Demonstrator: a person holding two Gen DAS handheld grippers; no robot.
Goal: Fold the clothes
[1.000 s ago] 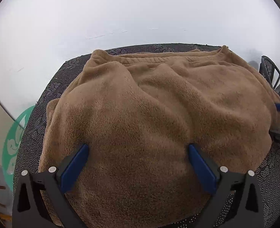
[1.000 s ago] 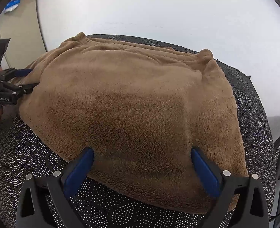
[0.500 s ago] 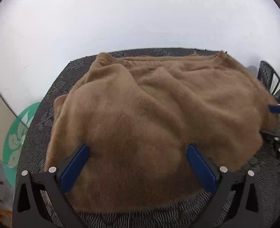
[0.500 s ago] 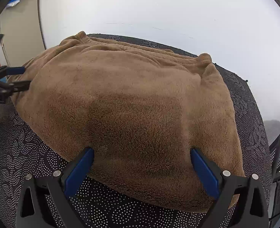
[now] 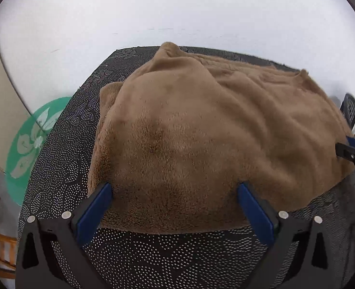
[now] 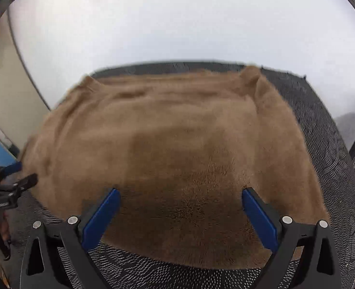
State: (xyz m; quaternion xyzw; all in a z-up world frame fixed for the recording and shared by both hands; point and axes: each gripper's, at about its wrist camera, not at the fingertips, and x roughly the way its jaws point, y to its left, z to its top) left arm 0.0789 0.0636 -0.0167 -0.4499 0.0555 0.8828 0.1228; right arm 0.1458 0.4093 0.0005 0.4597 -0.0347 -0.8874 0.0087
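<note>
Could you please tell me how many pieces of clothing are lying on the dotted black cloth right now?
1: a single brown fleece garment spread across the middle of the dotted black cloth, ahead of both open claws. It looks folded over, so anything beneath it would be hidden.

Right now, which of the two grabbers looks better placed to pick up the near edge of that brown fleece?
Probably the right gripper: its open jaws straddle the fleece garment. The left gripper is open too, its right finger over the dotted cloth.

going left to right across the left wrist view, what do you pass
green disc with a white flower → dotted dark cloth → brown fleece garment → right gripper at the garment's right edge
</note>
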